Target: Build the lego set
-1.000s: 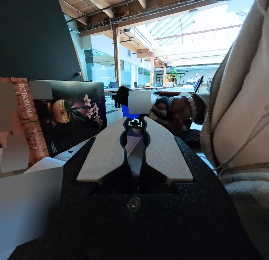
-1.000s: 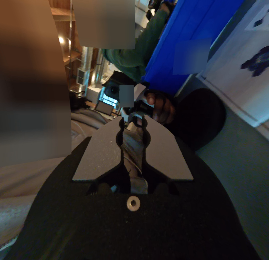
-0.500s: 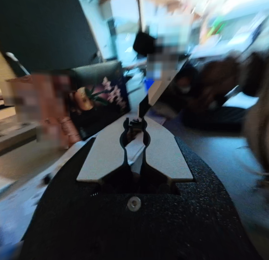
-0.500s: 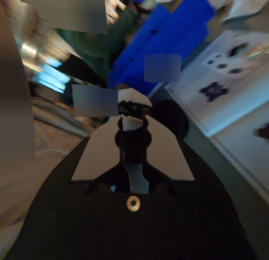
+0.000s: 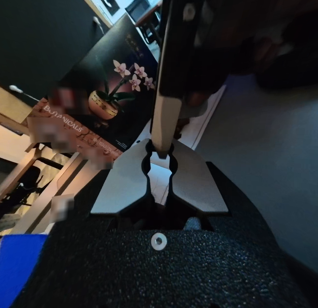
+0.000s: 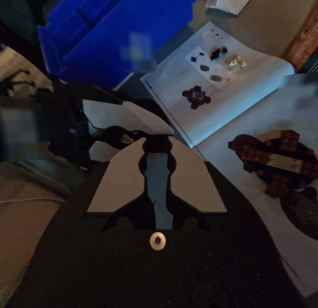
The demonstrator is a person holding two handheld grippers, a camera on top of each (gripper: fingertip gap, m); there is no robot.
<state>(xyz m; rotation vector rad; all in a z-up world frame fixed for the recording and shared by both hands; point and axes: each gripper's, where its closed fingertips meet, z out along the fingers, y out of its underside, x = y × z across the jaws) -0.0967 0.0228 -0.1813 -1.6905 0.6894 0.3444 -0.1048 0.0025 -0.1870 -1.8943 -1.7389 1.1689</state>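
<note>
Left wrist view, fingers: the left gripper [image 5: 160,147] is slightly parted, and the pale finger [image 5: 166,120] of the right gripper drops from above with its tip between them. Whether the pads press on it cannot be told.
Left wrist view, surroundings: a flower box [image 5: 110,86] leans to the left of the fingers, a white booklet [image 5: 201,125] lies just beyond them, and a blue bin [image 5: 19,268] sits at lower left.
Right wrist view, fingers: the right gripper [image 6: 157,143] is narrowly parted, with something black filling the gap at the tips. What it is, or whether it is gripped, cannot be told.
Right wrist view, surroundings: the left gripper reaches in from the left and ends just above the tips. The booklet lies ahead to the right, and a brown brick build [image 6: 278,163] is to the right.
</note>
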